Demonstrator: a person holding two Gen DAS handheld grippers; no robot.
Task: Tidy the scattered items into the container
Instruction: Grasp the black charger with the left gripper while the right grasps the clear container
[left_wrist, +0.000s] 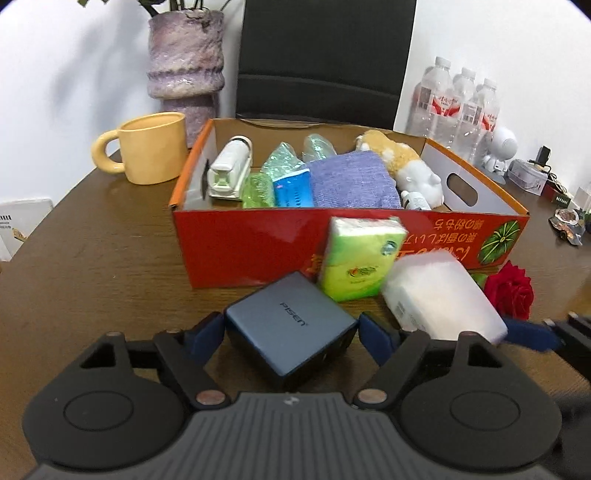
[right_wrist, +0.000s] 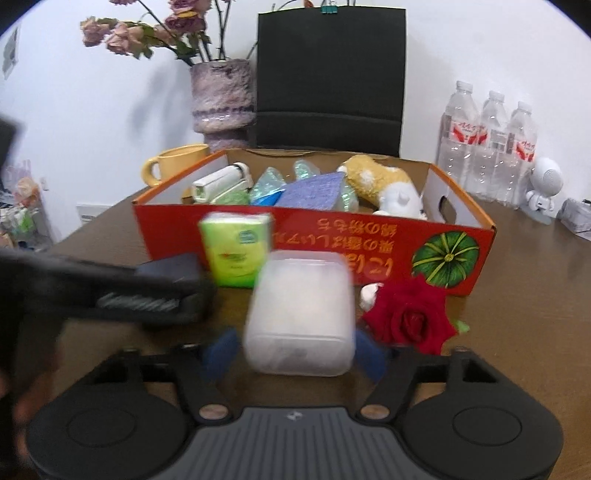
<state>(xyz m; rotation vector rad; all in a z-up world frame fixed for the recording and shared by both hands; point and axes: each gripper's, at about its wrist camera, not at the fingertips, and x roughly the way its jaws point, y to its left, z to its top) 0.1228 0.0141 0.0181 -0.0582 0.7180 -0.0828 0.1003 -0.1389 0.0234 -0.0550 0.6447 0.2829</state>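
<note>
The red cardboard box (left_wrist: 240, 243) stands mid-table and holds a purple cloth (left_wrist: 351, 181), a plush toy (left_wrist: 402, 158), a white device and several packets. In front of it my left gripper (left_wrist: 291, 328) is shut on a dark blue-grey PISEN charger (left_wrist: 288, 314), its blue pads against two opposite corners. Beside it on the right, my right gripper (right_wrist: 295, 350) is shut on a frosted white plastic box (right_wrist: 299, 310), a pad on each side. A green tissue pack (left_wrist: 362, 254) leans on the box's front wall behind both. A red rose (right_wrist: 410, 317) lies right of the white box.
A yellow mug (left_wrist: 155, 147) and a purple vase (left_wrist: 184, 66) stand left of the box, a black chair (left_wrist: 321, 59) behind it. Water bottles (left_wrist: 454, 107) and a white figurine (left_wrist: 498, 147) are at the back right. A small white object (right_wrist: 369, 295) lies by the rose.
</note>
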